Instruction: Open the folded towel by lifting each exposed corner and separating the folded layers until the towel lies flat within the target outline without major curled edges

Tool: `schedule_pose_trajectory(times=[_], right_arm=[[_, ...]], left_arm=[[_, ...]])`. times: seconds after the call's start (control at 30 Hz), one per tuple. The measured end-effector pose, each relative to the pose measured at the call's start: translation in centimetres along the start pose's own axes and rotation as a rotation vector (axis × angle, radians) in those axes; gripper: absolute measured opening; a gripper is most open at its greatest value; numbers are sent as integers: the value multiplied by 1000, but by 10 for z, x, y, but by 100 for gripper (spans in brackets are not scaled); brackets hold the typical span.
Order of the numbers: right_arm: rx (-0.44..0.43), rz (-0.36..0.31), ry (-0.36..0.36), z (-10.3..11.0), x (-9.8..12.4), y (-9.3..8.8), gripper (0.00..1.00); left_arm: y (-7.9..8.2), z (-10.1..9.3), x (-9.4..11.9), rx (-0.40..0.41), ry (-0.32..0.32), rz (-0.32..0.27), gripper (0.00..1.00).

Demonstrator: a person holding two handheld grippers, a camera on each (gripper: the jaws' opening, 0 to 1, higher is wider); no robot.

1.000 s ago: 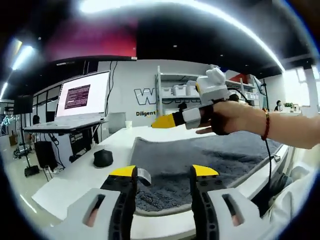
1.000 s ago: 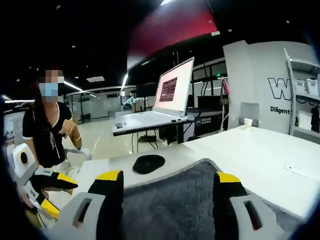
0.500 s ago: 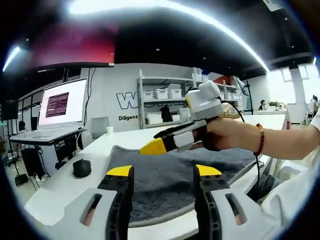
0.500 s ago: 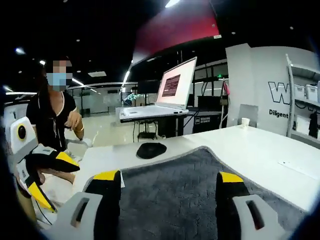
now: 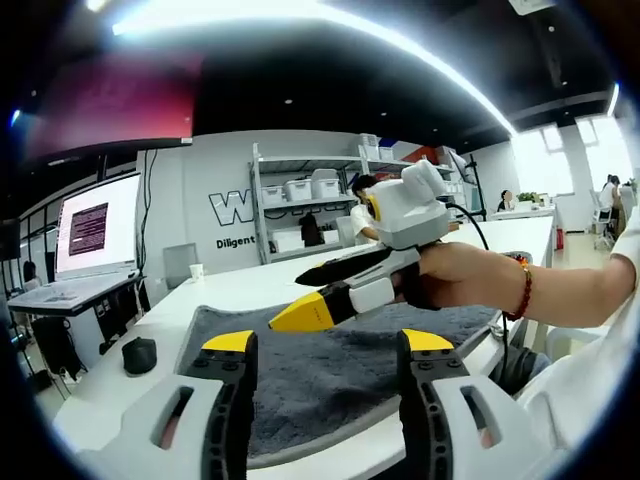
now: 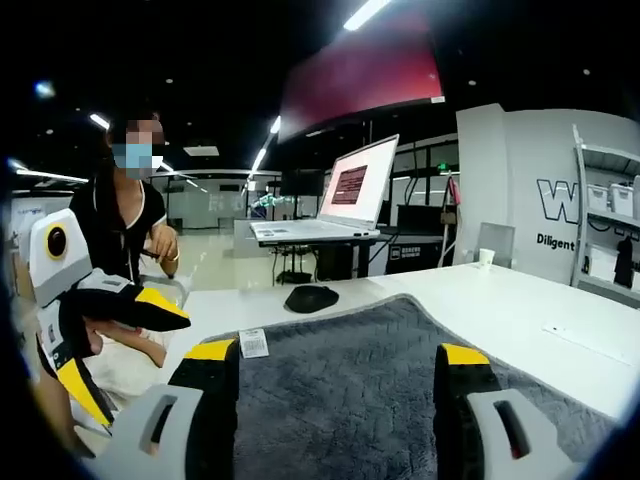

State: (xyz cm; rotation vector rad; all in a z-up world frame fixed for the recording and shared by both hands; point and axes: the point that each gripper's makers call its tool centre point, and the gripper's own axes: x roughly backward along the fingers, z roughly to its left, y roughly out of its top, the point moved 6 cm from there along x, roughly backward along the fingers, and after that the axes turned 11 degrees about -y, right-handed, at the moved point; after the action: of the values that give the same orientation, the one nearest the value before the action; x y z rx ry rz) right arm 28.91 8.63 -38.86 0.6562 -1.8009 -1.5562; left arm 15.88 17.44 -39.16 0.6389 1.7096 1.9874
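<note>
On the white table (image 6: 500, 300) we see a dark grey towel (image 6: 350, 390) spread out, with a light edge around it and a small white tag (image 6: 253, 342) at its near left corner. Our right gripper (image 6: 340, 365) hangs above the near side of the towel with its two yellow-tipped jaws wide apart and nothing between them. Our left gripper (image 5: 325, 345) also has its jaws apart and holds nothing; it is just above the towel's near edge (image 5: 330, 380). From the left gripper view, the right gripper (image 5: 305, 312) reaches in from the right, held in a hand (image 5: 455, 280) with a red bead band, its yellow tip low over the towel. Far on the table lie a black mouse (image 6: 311, 297) and a paper cup (image 6: 486, 257). Beyond them, a laptop (image 6: 340, 200) sits on a stand. A person (image 6: 125, 240) sits at the left.
</note>
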Motion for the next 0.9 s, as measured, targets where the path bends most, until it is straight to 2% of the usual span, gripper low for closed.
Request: schedule_pose_trajectory(times=[0.13, 0.23, 0.3, 0.33, 0.37, 0.5, 0.63, 0.67, 0.77, 0.9], right_arm=[[3, -5, 3, 0, 8, 0, 80], [16, -8, 8, 0, 20, 2, 80], [53, -39, -16, -3, 32, 6, 81], [54, -36, -9, -3, 41, 6, 81], [58, -43, -7, -5, 50, 7, 81], [85, -49, -26, -11, 60, 8, 82], [99, -69, -51, -19, 85, 8, 83], [82, -60, -52, -22, 89, 6, 84], [85, -69, -64, -27, 98, 5, 84], [90, -76, -77, -31, 103, 5, 86]], left_arm=[[4, -5, -3, -1, -13, -2, 57], [8, -9, -5, 7, -24, -11, 63], [12, -17, -8, -59, -48, -3, 66], [13, -21, -11, -59, -48, -4, 66], [14, -25, -13, -51, -73, -3, 66], [17, -31, -16, -50, -104, -19, 68], [22, -40, -21, -70, -136, -31, 71], [24, -45, -22, -64, -164, -45, 72], [25, -52, -25, -69, -195, -48, 72], [25, -54, -26, -75, -203, -46, 72]])
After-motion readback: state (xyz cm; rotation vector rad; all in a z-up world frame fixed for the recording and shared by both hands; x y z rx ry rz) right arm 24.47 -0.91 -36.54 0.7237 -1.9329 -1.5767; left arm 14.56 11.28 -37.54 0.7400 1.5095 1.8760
